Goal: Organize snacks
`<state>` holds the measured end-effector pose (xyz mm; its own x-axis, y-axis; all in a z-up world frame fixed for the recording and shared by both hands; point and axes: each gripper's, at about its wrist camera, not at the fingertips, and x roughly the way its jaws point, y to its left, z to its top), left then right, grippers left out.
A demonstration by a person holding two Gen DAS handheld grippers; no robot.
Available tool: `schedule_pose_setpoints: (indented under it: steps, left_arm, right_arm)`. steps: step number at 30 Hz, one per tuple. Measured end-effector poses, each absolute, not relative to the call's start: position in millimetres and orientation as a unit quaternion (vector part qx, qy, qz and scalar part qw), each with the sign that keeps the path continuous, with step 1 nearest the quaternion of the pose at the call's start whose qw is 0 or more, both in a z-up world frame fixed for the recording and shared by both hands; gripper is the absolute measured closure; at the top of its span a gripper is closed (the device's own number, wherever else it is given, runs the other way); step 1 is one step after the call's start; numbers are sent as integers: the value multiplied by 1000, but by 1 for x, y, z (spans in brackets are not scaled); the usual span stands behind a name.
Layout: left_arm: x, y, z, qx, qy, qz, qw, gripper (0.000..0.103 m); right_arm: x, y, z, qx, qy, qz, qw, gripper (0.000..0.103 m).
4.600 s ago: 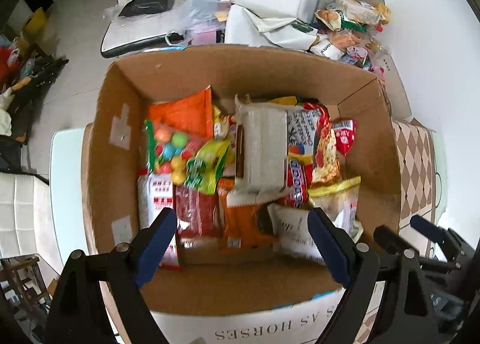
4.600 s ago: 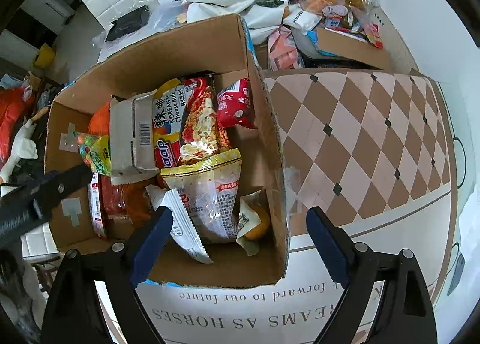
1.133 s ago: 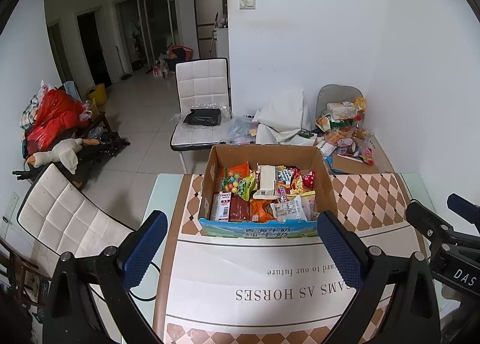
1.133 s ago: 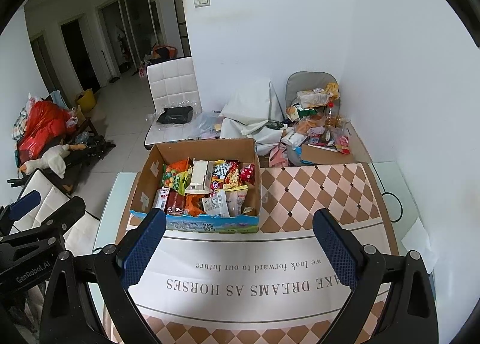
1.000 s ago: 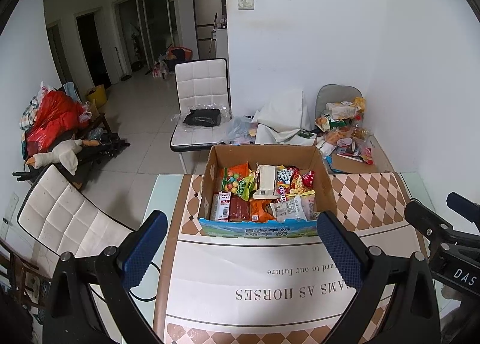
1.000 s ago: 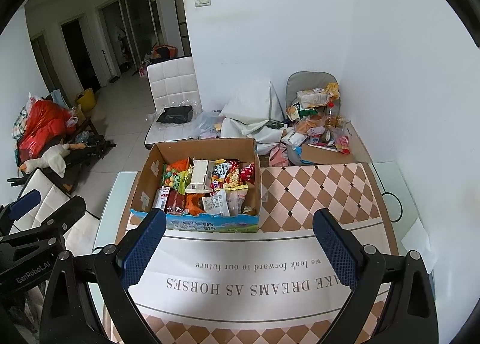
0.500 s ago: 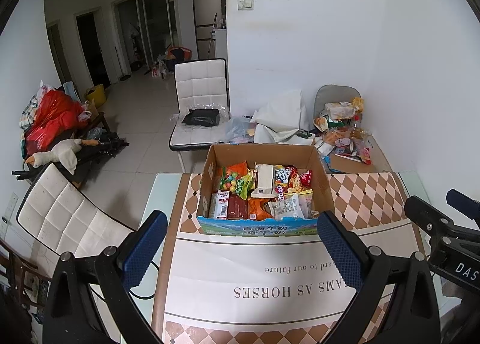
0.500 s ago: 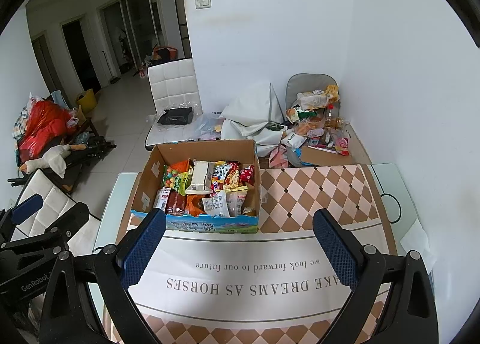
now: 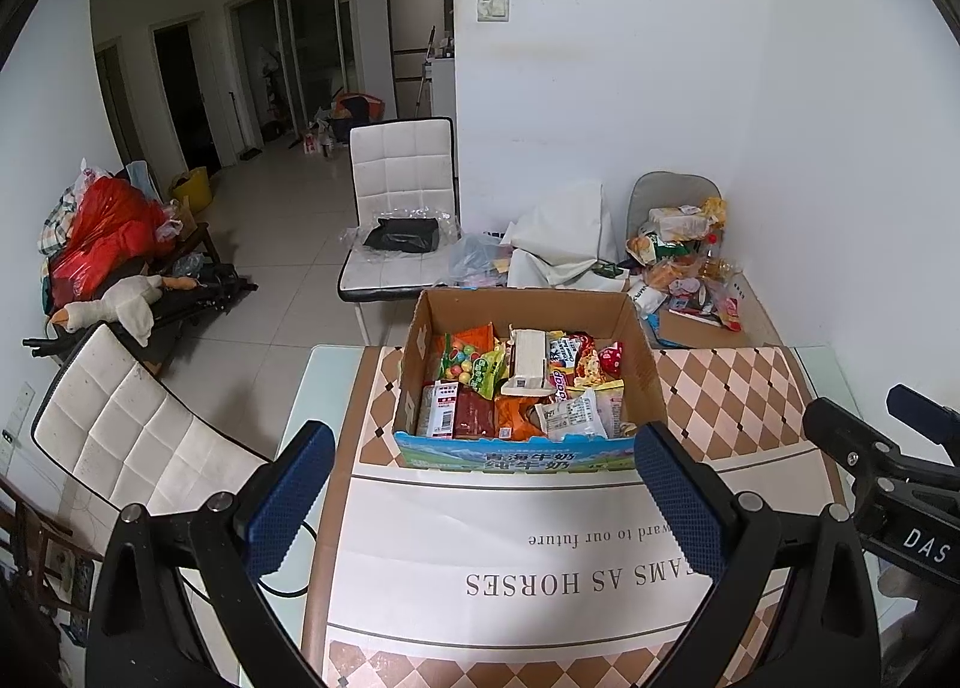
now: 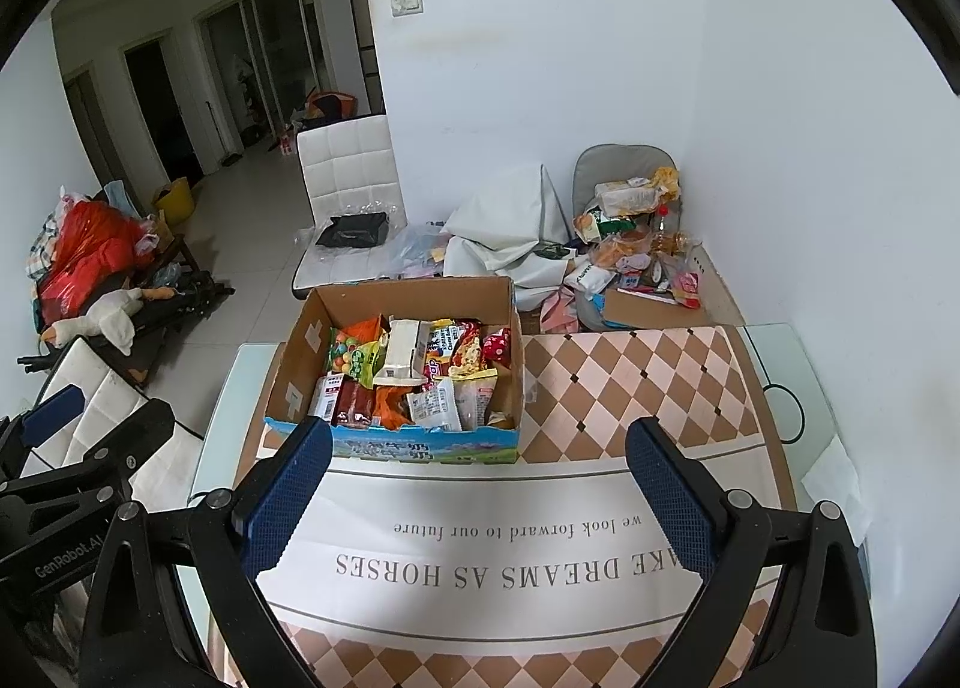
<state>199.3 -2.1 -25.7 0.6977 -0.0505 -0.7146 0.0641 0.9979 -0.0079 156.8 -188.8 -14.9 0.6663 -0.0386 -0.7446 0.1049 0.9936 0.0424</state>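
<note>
1. Broadly, the surface (image 9: 600, 538) carries a smooth cloth, checked brown and cream at the edges, with a plain band printed with lettering.
2. Next, the cardboard box (image 9: 528, 454) stands on it toward the far side, open-topped and stiff-walled, packed with snacks (image 10: 414, 376): glossy crinkled packets, mostly upright, and one pale carton.
3. Both tools hang well back, empty: left gripper (image 9: 483, 499) fingers wide, right gripper (image 10: 477, 493) fingers wide.
4. Judged nearly done; any last tidying should pinch a packet's top seam, since slick film slips.
</note>
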Motion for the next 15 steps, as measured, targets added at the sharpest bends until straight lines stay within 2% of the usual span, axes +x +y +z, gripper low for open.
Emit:
schedule_pose_setpoints:
  steps: [15]
  left_arm:
    - [198, -1, -22, 10, 383, -31, 923, 1]
  right_arm:
    - [155, -190, -11, 42, 405, -41, 912, 3]
